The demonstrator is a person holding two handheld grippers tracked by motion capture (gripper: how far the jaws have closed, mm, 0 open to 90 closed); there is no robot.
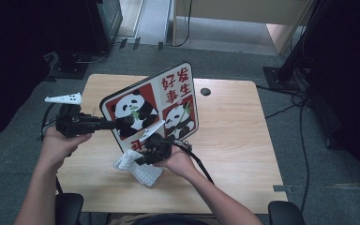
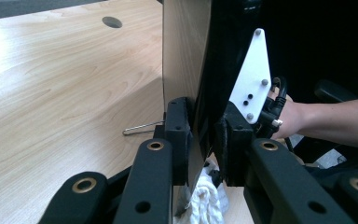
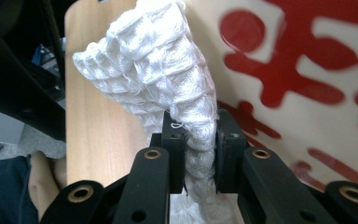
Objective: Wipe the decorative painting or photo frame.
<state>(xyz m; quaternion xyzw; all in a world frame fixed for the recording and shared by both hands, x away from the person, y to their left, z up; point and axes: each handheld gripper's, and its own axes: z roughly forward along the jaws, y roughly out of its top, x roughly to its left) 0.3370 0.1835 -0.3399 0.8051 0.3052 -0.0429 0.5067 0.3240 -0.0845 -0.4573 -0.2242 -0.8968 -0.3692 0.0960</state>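
Hiding board (image 1: 159, 105) base | cloth (image 1: 138, 168); right hand-held gripper (image 1: 140, 161) jaws apparently obscured

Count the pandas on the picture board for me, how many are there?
2. One panda is on the board's left red square, beside the left tongs. The other panda is on the lower right square, above the right hand.

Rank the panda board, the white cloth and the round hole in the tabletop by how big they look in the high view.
1. panda board, clearly the largest, held upright by the left gripper.
2. white cloth, pinched by the right gripper.
3. round hole, the smallest.
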